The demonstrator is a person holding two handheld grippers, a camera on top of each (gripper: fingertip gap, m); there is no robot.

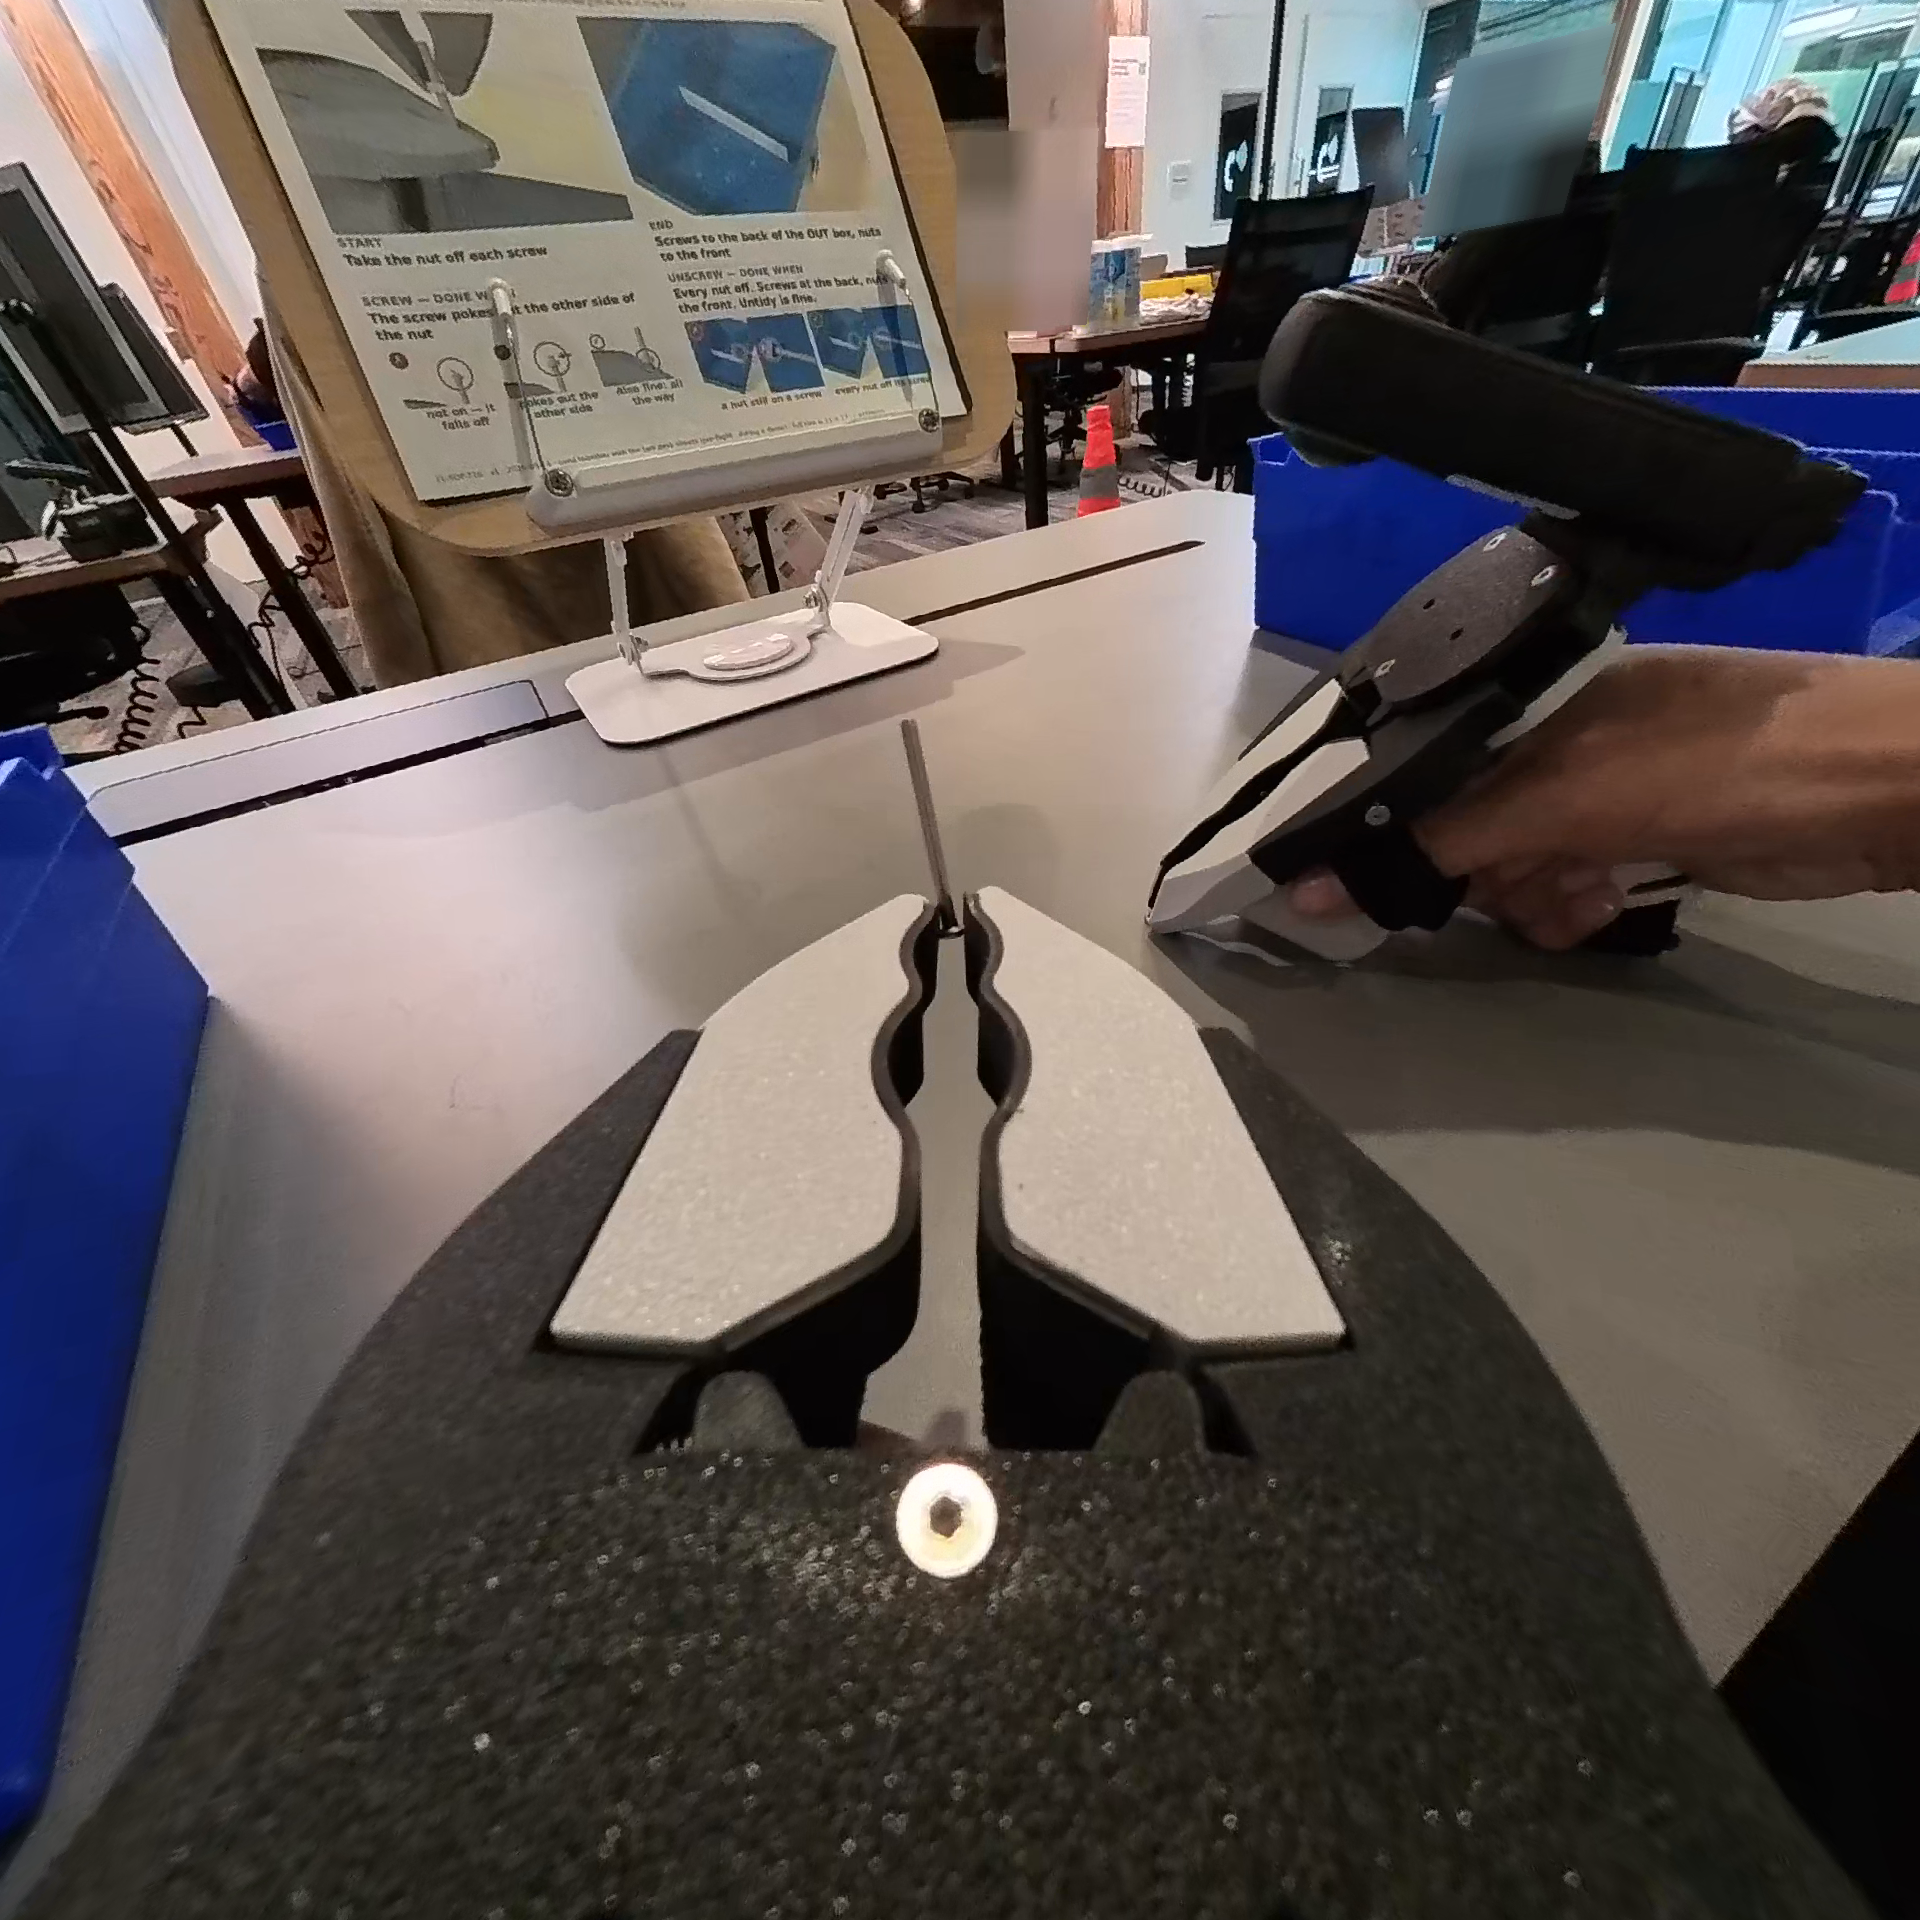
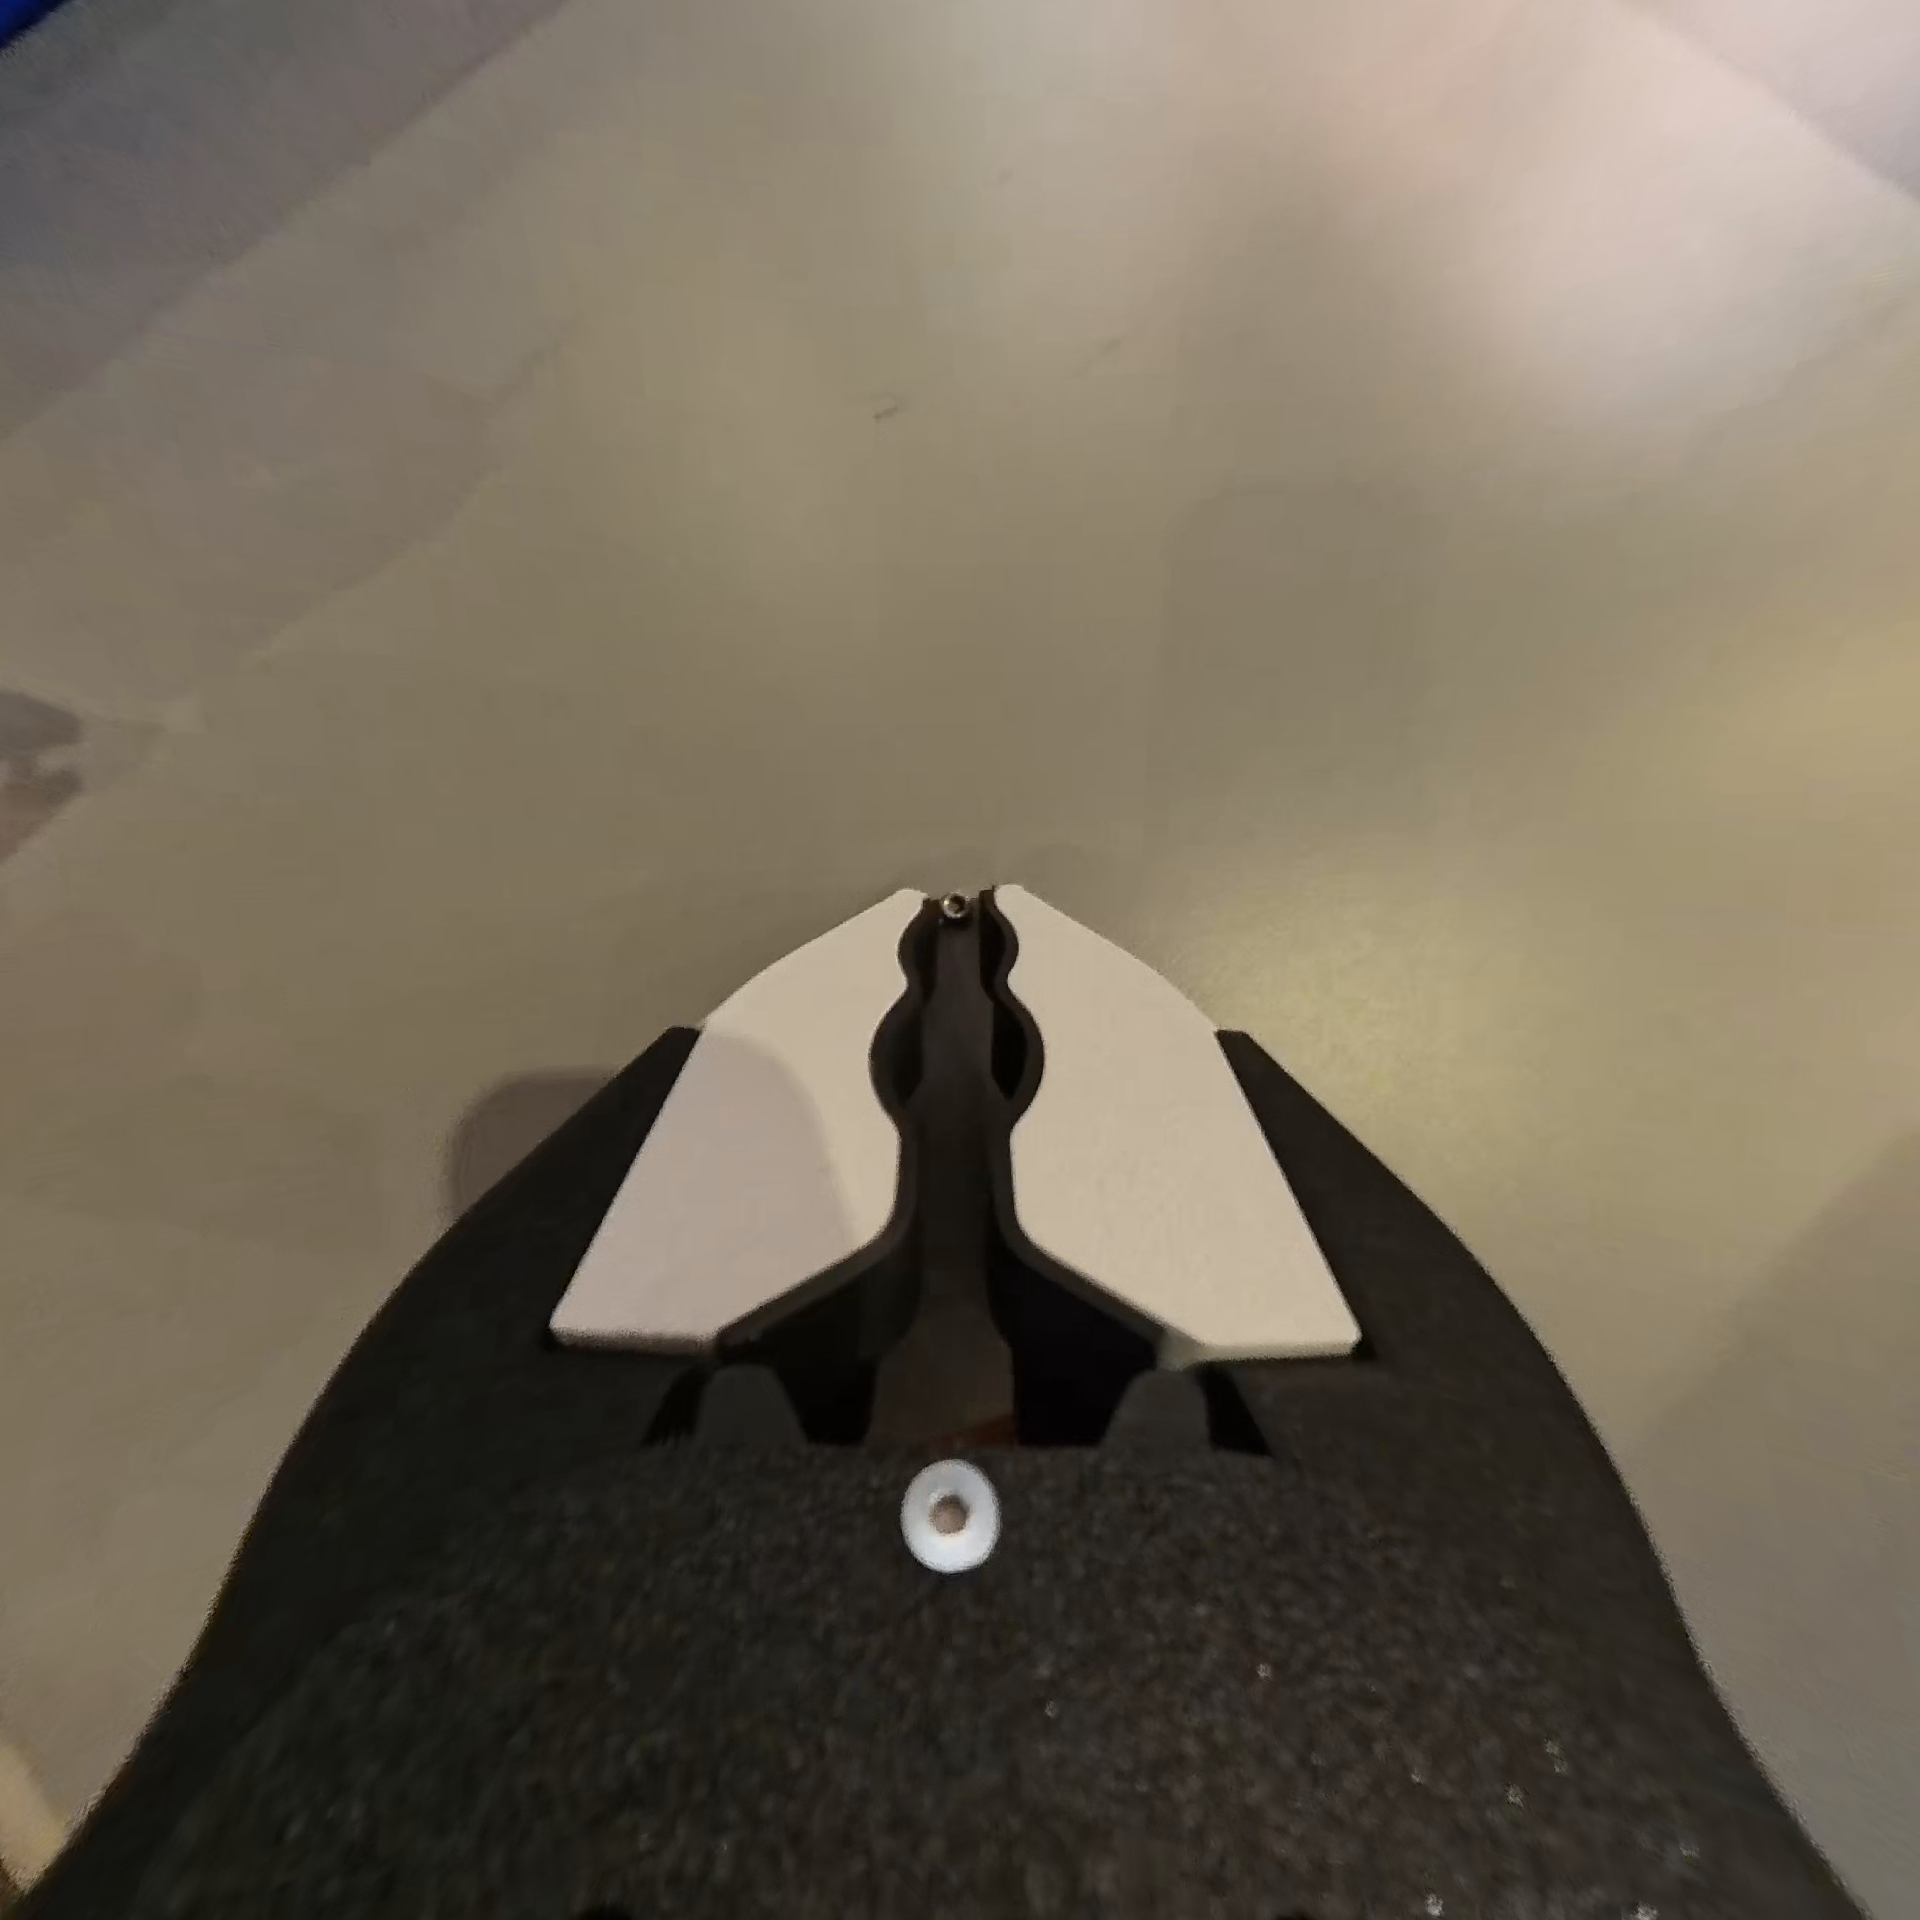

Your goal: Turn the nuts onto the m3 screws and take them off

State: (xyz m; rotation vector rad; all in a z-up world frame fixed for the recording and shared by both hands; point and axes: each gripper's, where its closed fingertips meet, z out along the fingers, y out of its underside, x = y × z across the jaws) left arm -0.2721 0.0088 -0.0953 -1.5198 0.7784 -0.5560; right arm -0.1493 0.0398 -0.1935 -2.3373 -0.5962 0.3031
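Note:
My left gripper [image 1: 951,920] is shut on the head end of a long thin m3 screw [image 1: 925,810]. The screw points forward and up, above the grey table [image 1: 520,987]. My right gripper [image 2: 954,906] is shut on a small metal nut [image 2: 953,910] held between its tips, pressed close to the table top. In the left wrist view the right gripper [image 1: 1158,914] is to the right of the screw, tips down at the table, held by a person's hand [image 1: 1662,790]. The nut is not visible in that view.
A blue bin [image 1: 1382,540] stands at the back right and another blue bin [image 1: 73,1039] at the left edge. An instruction sheet on a white stand [image 1: 748,655] stands behind the screw. Chairs, desks and an orange cone are beyond the table.

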